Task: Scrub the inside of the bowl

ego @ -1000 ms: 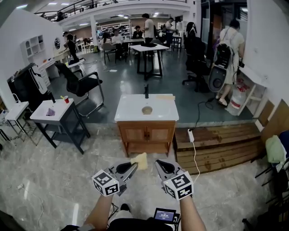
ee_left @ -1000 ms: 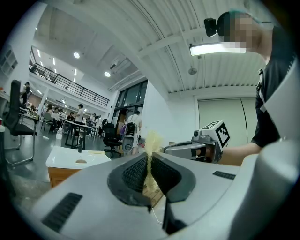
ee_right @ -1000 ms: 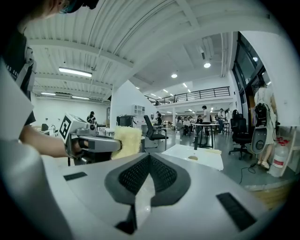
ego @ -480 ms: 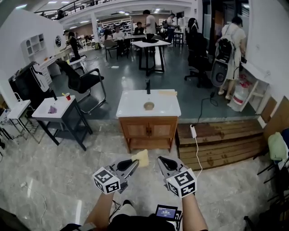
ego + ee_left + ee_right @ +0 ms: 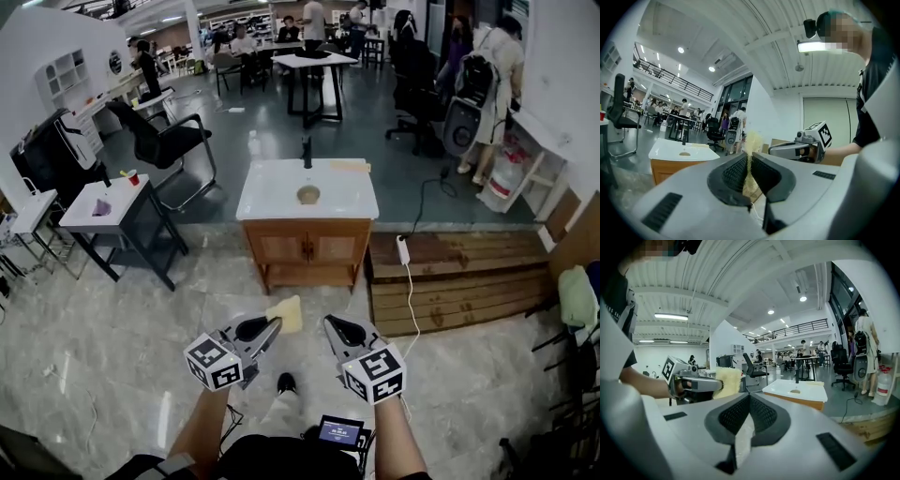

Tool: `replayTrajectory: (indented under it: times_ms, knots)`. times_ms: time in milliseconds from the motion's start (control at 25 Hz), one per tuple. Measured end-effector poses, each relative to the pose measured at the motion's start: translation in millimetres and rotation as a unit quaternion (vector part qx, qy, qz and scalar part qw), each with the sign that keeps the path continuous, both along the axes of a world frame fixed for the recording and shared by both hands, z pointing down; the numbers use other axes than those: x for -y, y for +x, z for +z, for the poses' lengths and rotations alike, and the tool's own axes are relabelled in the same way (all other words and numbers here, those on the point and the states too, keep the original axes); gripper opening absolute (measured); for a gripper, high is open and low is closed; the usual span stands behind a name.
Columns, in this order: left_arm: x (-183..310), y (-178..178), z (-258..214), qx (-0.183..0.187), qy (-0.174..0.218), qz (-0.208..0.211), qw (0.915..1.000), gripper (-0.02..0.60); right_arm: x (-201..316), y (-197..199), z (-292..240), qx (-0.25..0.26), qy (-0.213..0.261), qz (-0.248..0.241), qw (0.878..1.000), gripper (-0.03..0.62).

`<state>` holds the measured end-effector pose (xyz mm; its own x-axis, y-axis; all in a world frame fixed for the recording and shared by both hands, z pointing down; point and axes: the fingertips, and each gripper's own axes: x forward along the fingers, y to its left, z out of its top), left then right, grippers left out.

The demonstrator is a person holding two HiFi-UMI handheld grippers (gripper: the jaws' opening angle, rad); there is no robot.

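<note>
The small bowl (image 5: 307,194) sits loose near the middle of a white countertop (image 5: 272,202) on a wooden cabinet (image 5: 305,255). It is well apart from the person, who stands on the marble floor facing it. A dark upright object (image 5: 306,150), bottle or tap, stands behind the bowl, and a flat yellow item (image 5: 349,166) lies at the back right of the counter.

Nothing braces the bowl, so a scrubbing push could send it skating across the smooth top, possibly into the upright object. The yellow sponge (image 5: 286,314) is pinched by only a thin strip of one edge, with most of it sticking out past the jaw tips. Under pressure inside the bowl it may fold over or slip out of the grip. A power strip (image 5: 401,251) and its cable lie on the floor to the cabinet's right, a possible snag on the walk in.

Both forearms reach forward at waist height, side by side and near each other. The left gripper (image 5: 277,325) is clamped on the sponge and points about level at the cabinet. The right gripper (image 5: 328,323) has its jaws pressed together on nothing, and it would have to open before it could steady the bowl's rim.
</note>
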<state>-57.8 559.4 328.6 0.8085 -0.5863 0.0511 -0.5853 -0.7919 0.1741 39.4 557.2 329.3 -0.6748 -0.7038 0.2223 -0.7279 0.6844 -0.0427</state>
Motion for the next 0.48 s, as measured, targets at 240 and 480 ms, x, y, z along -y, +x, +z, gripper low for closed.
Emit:
replayTrajectory:
  times_ms: [240,480]
  knots:
    - [54,6,17,-0.011,-0.017,0.007,0.9998,0.017,51,16,14,-0.008,-0.022,0.018,1.0,0.008]
    - [128,-1,22,-0.001,-0.013,0.014,0.9998,0.017,120,0,20,-0.011,-0.038,0.016,0.999,0.008]
